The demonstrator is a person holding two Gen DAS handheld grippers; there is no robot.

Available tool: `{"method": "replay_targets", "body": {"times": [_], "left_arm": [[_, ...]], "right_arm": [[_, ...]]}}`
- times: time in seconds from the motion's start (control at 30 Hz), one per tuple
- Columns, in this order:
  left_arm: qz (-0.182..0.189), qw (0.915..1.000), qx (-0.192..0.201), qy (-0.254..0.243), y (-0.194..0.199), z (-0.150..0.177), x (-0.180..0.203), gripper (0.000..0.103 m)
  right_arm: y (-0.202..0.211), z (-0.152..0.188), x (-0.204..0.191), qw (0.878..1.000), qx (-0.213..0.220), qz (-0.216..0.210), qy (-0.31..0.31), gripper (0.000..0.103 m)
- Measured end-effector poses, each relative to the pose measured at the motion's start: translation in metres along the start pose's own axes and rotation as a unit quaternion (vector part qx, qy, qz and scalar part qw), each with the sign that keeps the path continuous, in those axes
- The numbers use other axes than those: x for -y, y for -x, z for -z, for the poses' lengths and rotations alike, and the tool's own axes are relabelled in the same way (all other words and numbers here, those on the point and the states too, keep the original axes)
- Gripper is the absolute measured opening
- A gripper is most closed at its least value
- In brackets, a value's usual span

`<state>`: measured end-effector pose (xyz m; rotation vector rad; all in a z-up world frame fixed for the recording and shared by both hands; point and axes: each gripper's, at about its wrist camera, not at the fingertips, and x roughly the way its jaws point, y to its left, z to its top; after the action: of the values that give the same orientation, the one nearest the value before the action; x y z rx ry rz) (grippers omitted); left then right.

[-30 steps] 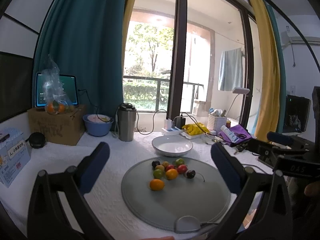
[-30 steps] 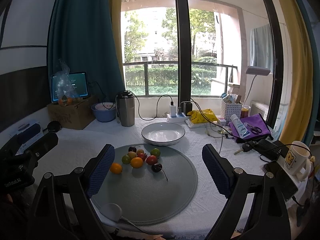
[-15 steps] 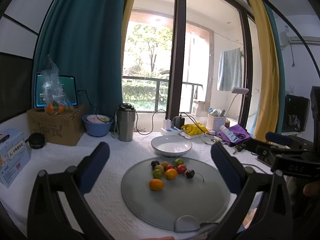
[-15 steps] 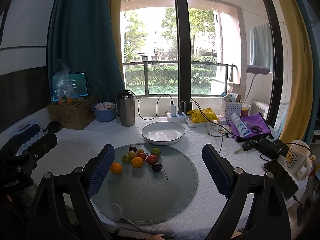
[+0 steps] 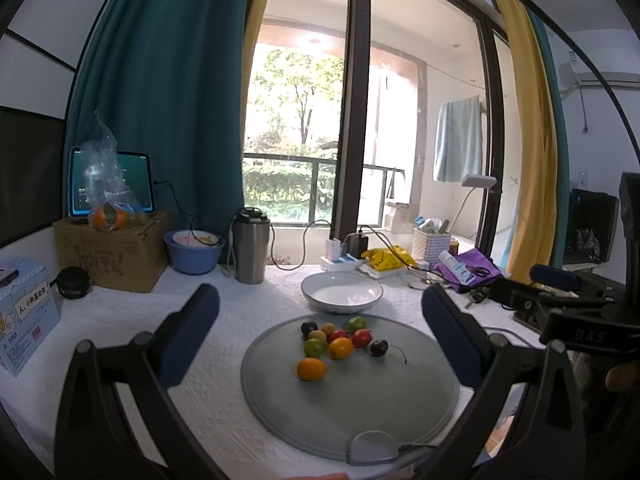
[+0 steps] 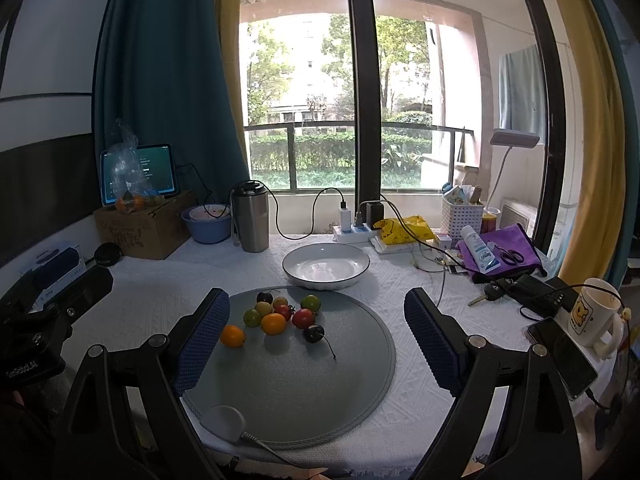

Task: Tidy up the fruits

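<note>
Several small fruits lie in a cluster on a round grey mat [image 5: 360, 408] [image 6: 320, 380]: an orange one [image 5: 311, 369] [image 6: 232, 335] apart at the front left, a dark cherry with a stem [image 5: 378, 347] [image 6: 313, 333], red, green and yellow ones. An empty white bowl [image 5: 341, 292] [image 6: 326, 266] stands just behind the mat. My left gripper [image 5: 320, 336] is open and empty, above the table in front of the fruits. My right gripper [image 6: 316, 332] is open and empty, also short of the fruits.
A steel tumbler [image 6: 251, 217], a blue basin [image 6: 207, 224] and a cardboard box [image 6: 144, 228] stand at the back left. A power strip with cables [image 6: 356, 232], a white basket [image 6: 462, 216], a purple cloth [image 6: 500, 248], keys, a phone [image 6: 562, 350] and a mug [image 6: 594, 312] crowd the right. A white disc [image 6: 223, 420] lies on the mat's front edge.
Nothing has visibly changed apart from a very slight drift of the left wrist view.
</note>
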<state>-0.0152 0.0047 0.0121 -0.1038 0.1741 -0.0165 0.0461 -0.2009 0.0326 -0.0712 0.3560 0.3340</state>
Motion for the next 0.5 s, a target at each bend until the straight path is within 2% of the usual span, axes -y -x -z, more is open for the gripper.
{"method": "replay_targets", "body": {"times": [0.5], "left_arm": [[0.0, 1.0, 0.0, 0.0, -0.0002, -0.0002, 0.0014, 0.102]], "right_arm": [[0.0008, 0.0004, 0.0011, 1.0, 0.0, 0.0, -0.001, 0.091]]}}
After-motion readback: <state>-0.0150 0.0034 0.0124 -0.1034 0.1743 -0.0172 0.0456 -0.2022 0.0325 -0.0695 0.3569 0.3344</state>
